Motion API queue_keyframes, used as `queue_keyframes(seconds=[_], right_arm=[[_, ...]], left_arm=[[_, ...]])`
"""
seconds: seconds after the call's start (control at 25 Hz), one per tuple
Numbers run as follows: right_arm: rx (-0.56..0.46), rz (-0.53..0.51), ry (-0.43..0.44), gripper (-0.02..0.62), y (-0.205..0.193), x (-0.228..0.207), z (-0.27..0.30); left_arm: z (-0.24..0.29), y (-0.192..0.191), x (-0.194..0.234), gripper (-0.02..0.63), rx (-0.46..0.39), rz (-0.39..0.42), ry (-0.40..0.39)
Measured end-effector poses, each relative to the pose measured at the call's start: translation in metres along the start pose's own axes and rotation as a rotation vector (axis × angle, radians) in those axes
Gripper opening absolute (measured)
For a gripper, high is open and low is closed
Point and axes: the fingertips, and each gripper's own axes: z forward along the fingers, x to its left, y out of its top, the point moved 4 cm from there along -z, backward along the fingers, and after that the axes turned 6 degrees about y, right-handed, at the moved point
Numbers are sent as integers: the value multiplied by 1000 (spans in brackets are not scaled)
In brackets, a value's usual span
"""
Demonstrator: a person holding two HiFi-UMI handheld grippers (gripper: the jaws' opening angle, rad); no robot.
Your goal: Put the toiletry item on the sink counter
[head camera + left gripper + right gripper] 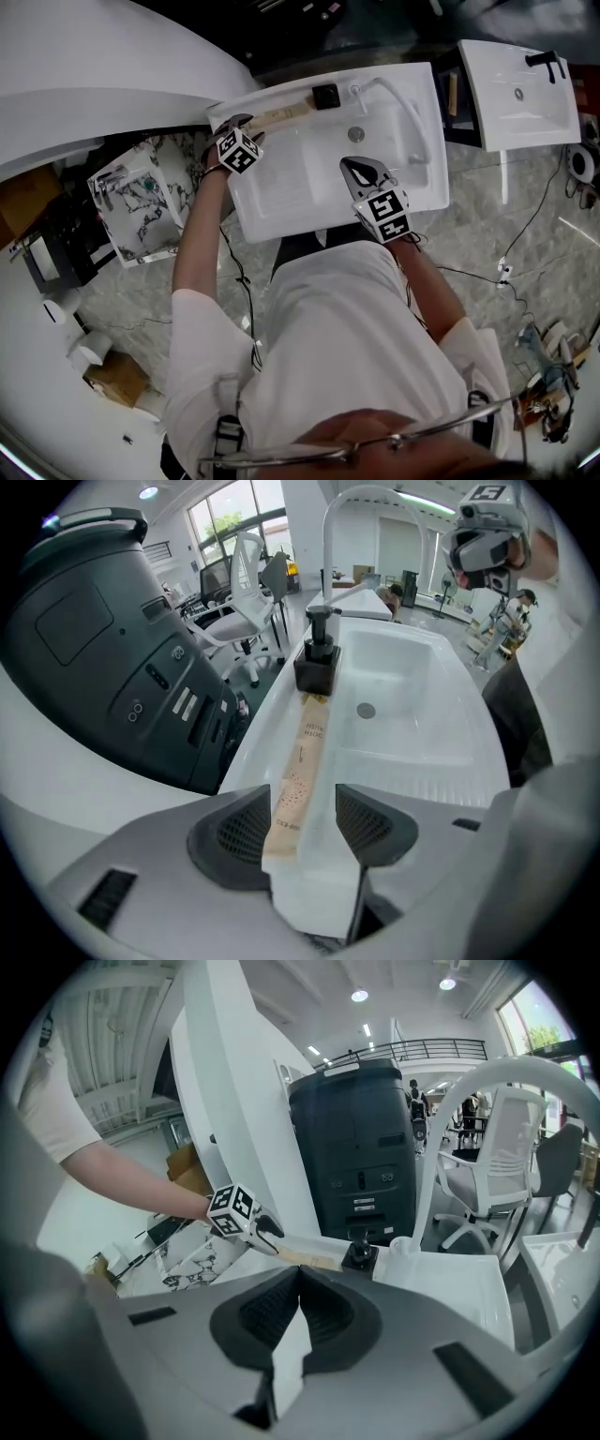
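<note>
Two grippers show in the head view, both over a white sink [281, 187]. My left gripper [236, 124] sits at the far left corner, above the left end of a long beige toiletry packet [281, 114]. That packet lies flat on the desk [412, 75] along the sink's far edge. Its right end meets a black soap dispenser [325, 95], with the faucet [403, 103] further right. My right gripper [364, 172] hangs over the basin, near the drain [355, 134]. A marbled box [141, 197] stands on the floor to the left, and a second sink [520, 94] stands far right.

From the left gripper view, I read the jaws as wide apart. The packet's [300, 771] near end lies between them, closer to the left pad [239, 832]. It rests on the desk [267, 738], and I see neither pad pressing it. The packet runs away from me to the soap dispenser [319, 658]. A dark machine [103, 649] fills the left side.

From the right gripper view, my jaws are closed together with nothing between them. Beyond them I see the left gripper [267, 1227] above the packet [309, 1258]. The soap dispenser [359, 1252] and dark machine [361, 1147] are behind. An office chair [497, 1176] stands at the far right.
</note>
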Motion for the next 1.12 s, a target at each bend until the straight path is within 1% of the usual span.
queue_keyframes(seconds=[0.16, 0.32, 0.4, 0.52, 0.72, 0.8, 0.96, 1.12], right_arm=[[-14, -12, -6, 5, 9, 3, 2], [-23, -28, -16, 5, 18, 12, 3], [-28, -38, -21, 5, 23, 18, 3], [-34, -53, -31, 5, 28, 25, 0], [-46, -69, -51, 5, 33, 40, -5], [-51, -73, -55, 5, 35, 46, -7], [-63, -98, -61, 5, 39, 54, -9], [-75, -116, -56, 5, 43, 65, -13]], left_arm=[[-18, -1, -12, 207, -22, -66, -74], [-38, -9, -19, 206, -52, -107, -96], [-51, -10, -22, 206, -75, -151, -112], [-75, -7, -24, 202, -137, -238, -118], [-116, -3, -33, 192, -270, -377, -88], [-135, 0, -38, 181, -320, -413, -70], [-169, 7, -48, 143, -410, -420, -6], [-203, 12, -59, 119, -478, -429, 52]])
